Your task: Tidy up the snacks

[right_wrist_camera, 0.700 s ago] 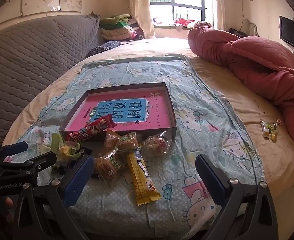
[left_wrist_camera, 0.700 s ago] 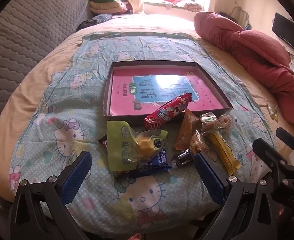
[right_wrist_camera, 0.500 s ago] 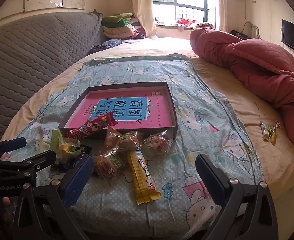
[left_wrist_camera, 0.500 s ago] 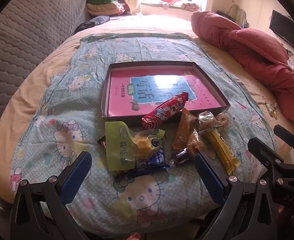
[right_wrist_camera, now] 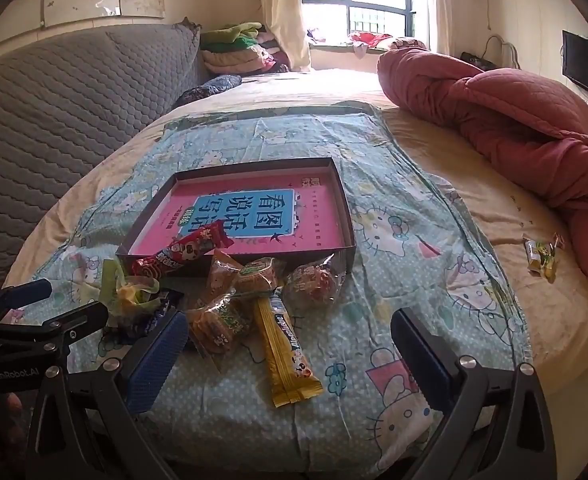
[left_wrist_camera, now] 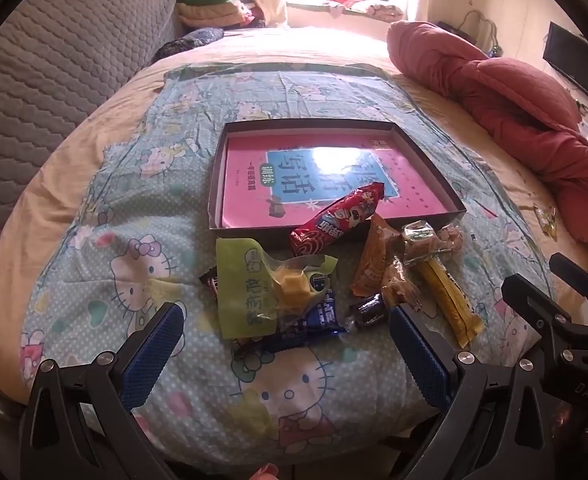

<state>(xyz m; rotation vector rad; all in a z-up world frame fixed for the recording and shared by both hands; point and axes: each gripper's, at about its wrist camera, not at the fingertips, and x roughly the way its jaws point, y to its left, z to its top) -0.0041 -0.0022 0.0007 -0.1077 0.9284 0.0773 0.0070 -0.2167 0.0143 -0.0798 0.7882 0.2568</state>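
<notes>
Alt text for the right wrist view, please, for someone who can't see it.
A pile of wrapped snacks, including a long yellow bar and a red packet, lies on a cartoon-cat bedspread before a shallow pink-bottomed box. The open right claw hovers over them, empty.

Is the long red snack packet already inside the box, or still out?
Half in: the red snack packet lies across the box's near wall, one end over the pink book.

Dark-wrapped snack (left_wrist_camera: 210,282) mostly hidden under green packet (left_wrist_camera: 244,292)
</notes>
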